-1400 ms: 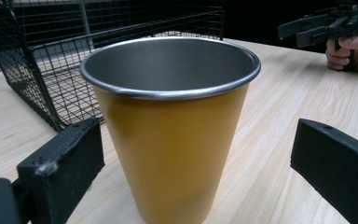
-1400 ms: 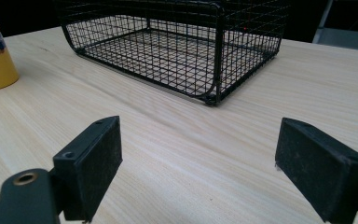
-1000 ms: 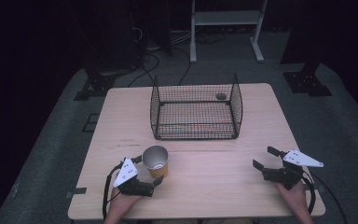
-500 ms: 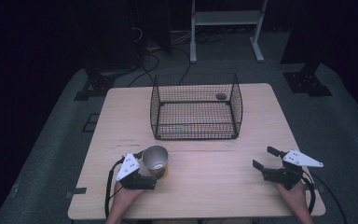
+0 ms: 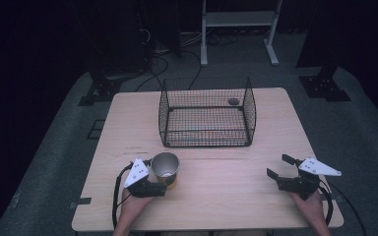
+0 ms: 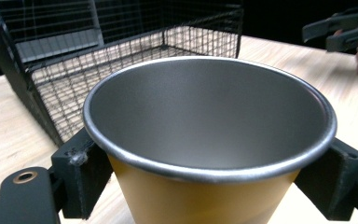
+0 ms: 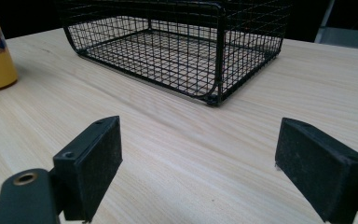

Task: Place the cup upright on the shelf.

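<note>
The left gripper (image 5: pixel 161 183) clamps the yellow cup (image 5: pixel 165 167), not yet in the wire basket (image 5: pixel 205 114); the right gripper (image 5: pixel 281 166) idles, jaws apart.

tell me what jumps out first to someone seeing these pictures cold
The yellow cup with its shiny metal inside stands out first, gripped between the fingers of the left gripper near the table's front left. Next comes the black wire basket, standing open-topped at the middle of the wooden table toward its far edge. At the front right, the right gripper rests open with nothing between its fingers.
</note>
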`<state>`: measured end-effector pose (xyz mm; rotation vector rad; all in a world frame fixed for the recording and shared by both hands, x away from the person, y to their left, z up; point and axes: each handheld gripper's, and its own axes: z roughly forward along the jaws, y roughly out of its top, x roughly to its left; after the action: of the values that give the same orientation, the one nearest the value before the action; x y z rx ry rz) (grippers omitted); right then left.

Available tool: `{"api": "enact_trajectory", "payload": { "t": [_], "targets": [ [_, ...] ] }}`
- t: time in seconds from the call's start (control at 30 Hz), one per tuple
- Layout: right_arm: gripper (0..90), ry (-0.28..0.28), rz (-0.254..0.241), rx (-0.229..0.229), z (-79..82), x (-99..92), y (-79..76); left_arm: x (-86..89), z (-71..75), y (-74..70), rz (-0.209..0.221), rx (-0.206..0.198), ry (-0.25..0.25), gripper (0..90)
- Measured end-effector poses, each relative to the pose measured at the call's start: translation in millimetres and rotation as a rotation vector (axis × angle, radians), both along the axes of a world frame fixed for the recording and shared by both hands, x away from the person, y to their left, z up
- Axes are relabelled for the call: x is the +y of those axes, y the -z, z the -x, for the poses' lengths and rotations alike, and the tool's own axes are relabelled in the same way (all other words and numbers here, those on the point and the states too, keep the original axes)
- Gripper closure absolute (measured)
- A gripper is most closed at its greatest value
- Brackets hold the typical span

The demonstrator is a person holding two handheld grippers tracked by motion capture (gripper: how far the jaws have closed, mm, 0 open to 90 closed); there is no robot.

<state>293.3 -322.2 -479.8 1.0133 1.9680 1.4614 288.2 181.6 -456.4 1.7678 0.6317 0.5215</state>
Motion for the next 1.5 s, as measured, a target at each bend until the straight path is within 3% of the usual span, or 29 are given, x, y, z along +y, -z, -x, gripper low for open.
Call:
{"api": "enact_trajectory", "payload": {
  "t": [0.5, 0.73, 1.5],
  "targets": [
    [13.6, -0.002, -0.001, 0.001, -0.2, 0.2, 0.0, -21.5, -18.8, -38.1, 0.042, -0.042, 0.063, 14.1],
    [13.6, -0.003, -0.001, 0.003, -0.3, 0.4, 0.0, -28.3, -32.5, -48.3, 0.067, -0.035, 0.079, 14.1],
    [13.6, -0.009, -0.004, 0.005, -0.4, 0.9, -0.1, -53.9, -57.0, -88.7, 0.052, -0.038, 0.137, 14.2]
  ]
}}
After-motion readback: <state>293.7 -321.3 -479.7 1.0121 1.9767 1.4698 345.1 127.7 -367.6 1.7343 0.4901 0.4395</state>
